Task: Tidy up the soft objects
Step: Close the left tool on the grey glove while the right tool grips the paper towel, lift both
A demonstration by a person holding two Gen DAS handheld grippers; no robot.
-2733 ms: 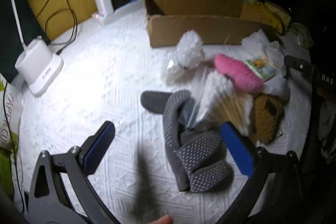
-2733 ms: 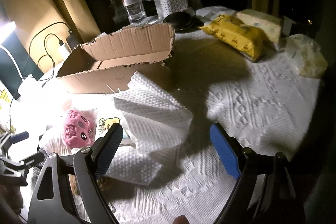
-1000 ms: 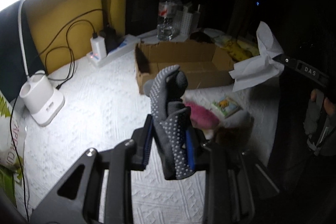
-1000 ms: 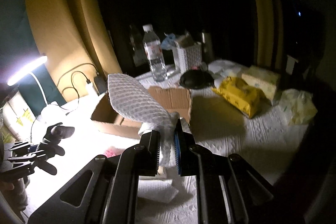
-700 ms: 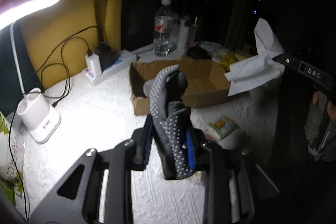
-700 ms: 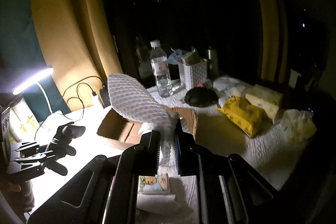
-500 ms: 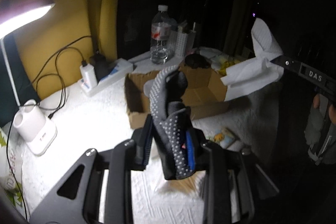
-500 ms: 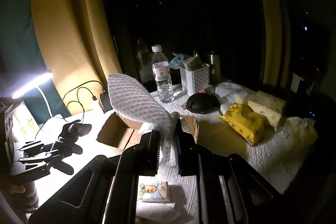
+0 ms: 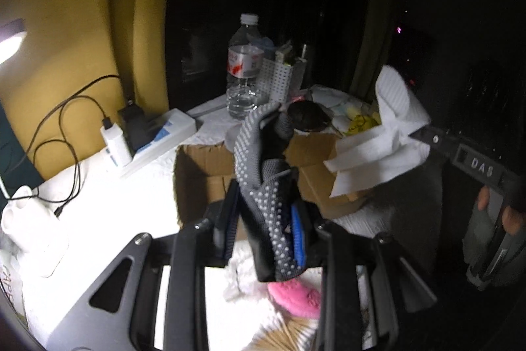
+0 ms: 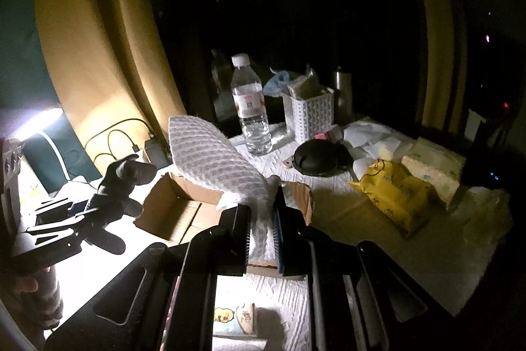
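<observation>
The left gripper (image 9: 263,229) is clamped tight on a grey dotted glove (image 9: 263,173), held in the air just in front of the open cardboard box (image 9: 203,173). The right gripper (image 10: 263,236) pinches a crumpled white paper towel (image 10: 213,160), raised above the same box's near edge.

A lamp (image 9: 11,41) at far left glares on the white counter (image 9: 98,203); elsewhere is dark, edges fisheye-bent, slightly blurred.
</observation>
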